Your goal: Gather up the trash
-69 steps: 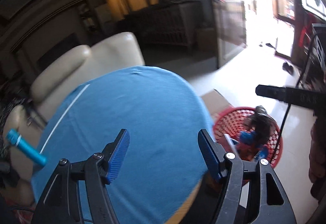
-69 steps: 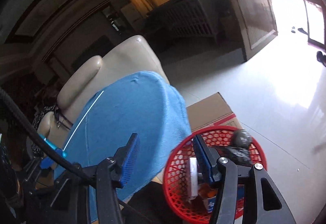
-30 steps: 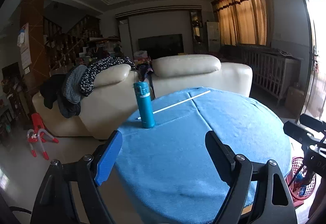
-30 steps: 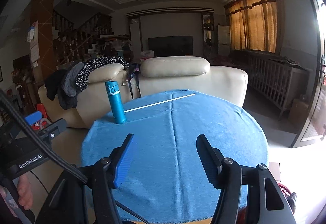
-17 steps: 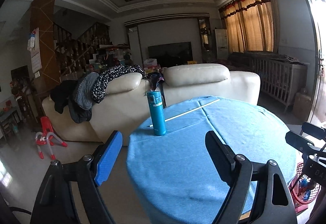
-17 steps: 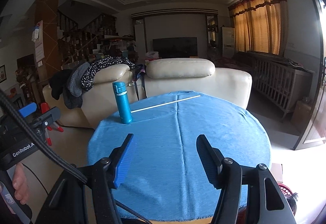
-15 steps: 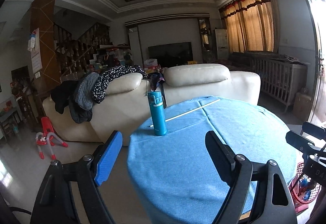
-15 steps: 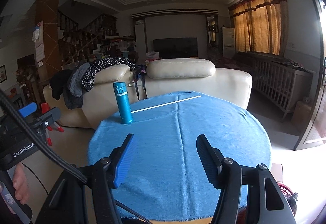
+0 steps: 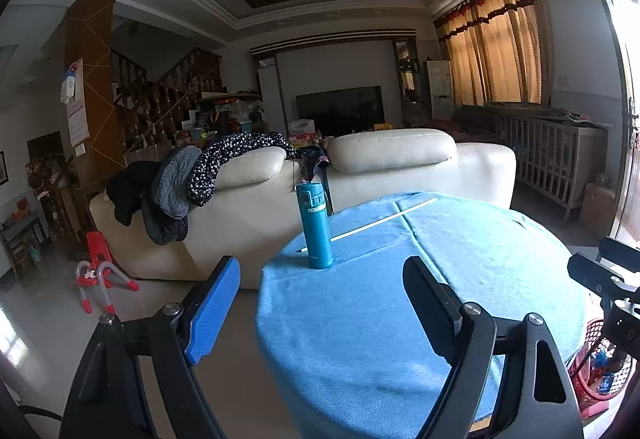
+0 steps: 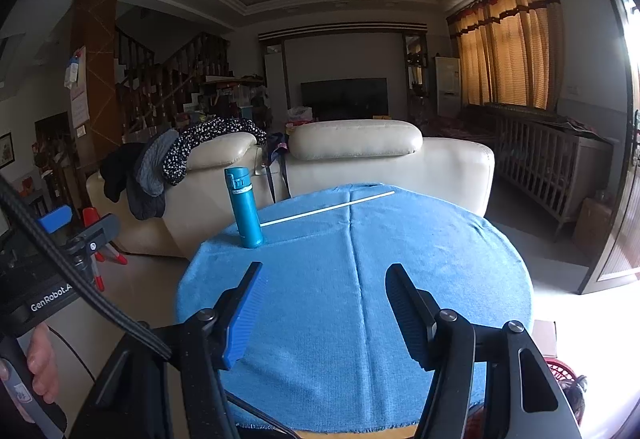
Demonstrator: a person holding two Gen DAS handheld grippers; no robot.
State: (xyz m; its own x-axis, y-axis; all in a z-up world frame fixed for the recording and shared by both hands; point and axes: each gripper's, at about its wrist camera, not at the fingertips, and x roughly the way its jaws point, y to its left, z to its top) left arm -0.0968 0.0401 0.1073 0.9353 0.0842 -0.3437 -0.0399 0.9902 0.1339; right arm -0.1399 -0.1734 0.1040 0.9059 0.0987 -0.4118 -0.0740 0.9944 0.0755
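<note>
- The left claw (image 9: 320, 309) stands wide with nothing between its pads; the right claw (image 10: 322, 313) is parted somewhat less and is also empty. Both hang over the near edge of the counter (image 10: 400, 279), a round top under a blue cloth.
- The only loose piece on the cloth that reads as trash is a thin white stick (image 10: 328, 209), perhaps a straw or a chopstick; which one cannot be told from here. It lies flat at the far side of the counter, running from just beside the teal bottle (image 10: 244, 207) up and to the right, across the cloth's centre crease.
- It looks straight, pale, even in thickness and very slender, with no visible bend or label.
- Judged by that look, it should be very light and fairly stiff, yet easy to roll or skid on the nap of the cloth. Being so thin and flat on the fabric, it gives the pads little to bite.
- A sensible hold would be across its middle, well clear of the bottle, with the jaws set crosswise to its length and closed nearly all the way; a careless nudge could tip the upright bottle.
- The red basket (image 9: 600, 371) sits low beside the counter on the right with items already inside; it is probably where the stick belongs.
</note>
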